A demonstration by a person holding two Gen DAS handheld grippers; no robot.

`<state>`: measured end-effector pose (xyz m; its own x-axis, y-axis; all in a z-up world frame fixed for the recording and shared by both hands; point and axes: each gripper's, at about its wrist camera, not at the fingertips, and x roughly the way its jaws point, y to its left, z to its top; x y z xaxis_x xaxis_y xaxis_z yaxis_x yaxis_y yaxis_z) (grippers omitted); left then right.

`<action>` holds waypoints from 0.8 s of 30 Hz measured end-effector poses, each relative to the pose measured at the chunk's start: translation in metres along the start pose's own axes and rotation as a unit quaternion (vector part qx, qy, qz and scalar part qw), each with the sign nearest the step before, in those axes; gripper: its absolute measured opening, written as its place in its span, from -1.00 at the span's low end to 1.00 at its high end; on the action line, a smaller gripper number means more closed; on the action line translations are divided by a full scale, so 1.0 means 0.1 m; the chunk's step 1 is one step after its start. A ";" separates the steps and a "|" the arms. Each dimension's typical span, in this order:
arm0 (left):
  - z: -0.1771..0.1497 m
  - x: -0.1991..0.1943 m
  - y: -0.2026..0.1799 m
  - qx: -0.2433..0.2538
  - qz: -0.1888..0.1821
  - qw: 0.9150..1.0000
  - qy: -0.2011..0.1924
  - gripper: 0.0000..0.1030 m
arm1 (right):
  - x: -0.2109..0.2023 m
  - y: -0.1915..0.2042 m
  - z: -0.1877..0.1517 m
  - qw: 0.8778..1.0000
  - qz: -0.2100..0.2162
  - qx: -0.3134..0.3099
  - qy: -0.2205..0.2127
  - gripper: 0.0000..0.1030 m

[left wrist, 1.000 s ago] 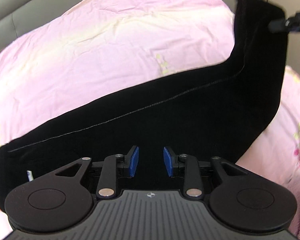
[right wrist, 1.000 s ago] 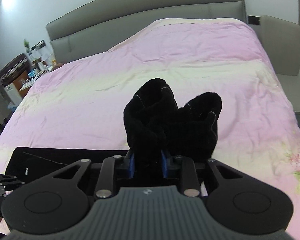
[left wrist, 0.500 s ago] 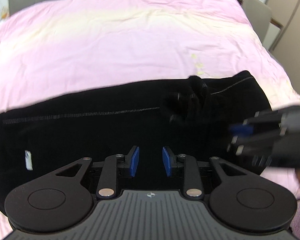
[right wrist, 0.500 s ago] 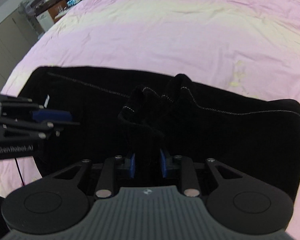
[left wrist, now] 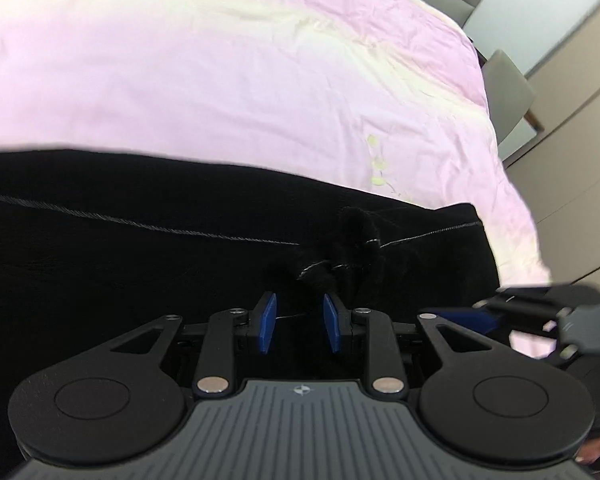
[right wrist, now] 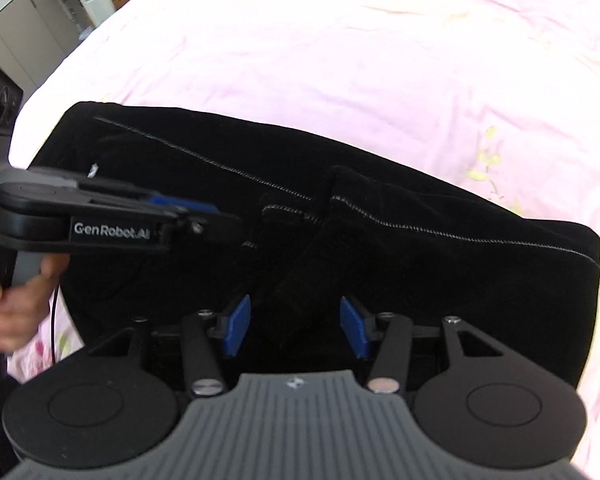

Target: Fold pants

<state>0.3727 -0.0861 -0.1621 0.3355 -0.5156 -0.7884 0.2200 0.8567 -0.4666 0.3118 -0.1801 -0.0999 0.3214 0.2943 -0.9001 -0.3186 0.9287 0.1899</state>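
The black pants [left wrist: 140, 260] lie folded across the pink bed cover [left wrist: 220, 80], grey seam stitching running along them. Their bunched leg ends [right wrist: 340, 200] rest on top of the lower layer. My right gripper [right wrist: 294, 326] points down over that bunch. Its jaws are opening, the cloth lies between the blue pads, and neither pad presses on it. My left gripper [left wrist: 300, 322] hovers just short of the same bunch [left wrist: 352, 248], pads a little apart with nothing pinched. From the right wrist, the left gripper [right wrist: 220, 220] reaches in from the left. The right gripper [left wrist: 452, 312] shows blurred at the left view's right edge.
A person's hand [right wrist: 12, 300] grips the left tool's handle. Beyond the bed's right edge stand a grey chair [left wrist: 508, 92] and beige panels [left wrist: 572, 120]. Cabinets and appliances [right wrist: 96, 0] sit beyond the far left corner. Bare pink cover [right wrist: 340, 40] stretches behind the pants.
The right gripper came down with the leg ends and laid them on the pants, then its jaws spread apart. The left gripper slid right along the pants toward the bunch.
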 end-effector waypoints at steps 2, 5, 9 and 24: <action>0.01 0.10 0.05 -0.016 -0.001 1.000 0.010 -0.40 | 0.14 0.00 0.04 1.000 0.010 0.014 0.012 0.15; 0.05 0.19 0.12 -0.039 -0.021 0.999 0.017 -0.40 | 0.36 0.03 0.04 0.999 0.007 0.026 0.028 0.15; 0.08 0.24 0.08 -0.025 -0.011 0.999 0.022 -0.78 | 0.53 0.04 0.03 0.999 -0.006 0.040 0.037 0.13; 0.05 -0.31 -0.08 0.078 0.049 0.995 -0.025 -0.70 | 0.08 0.09 -0.08 0.997 0.034 0.064 0.001 -0.71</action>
<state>0.3651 -0.0766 -0.1317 0.4062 -0.4324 -0.8050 0.3225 0.8921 -0.3165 0.3041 -0.1717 -0.1085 0.3015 0.3573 -0.8840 -0.2237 0.9277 0.2987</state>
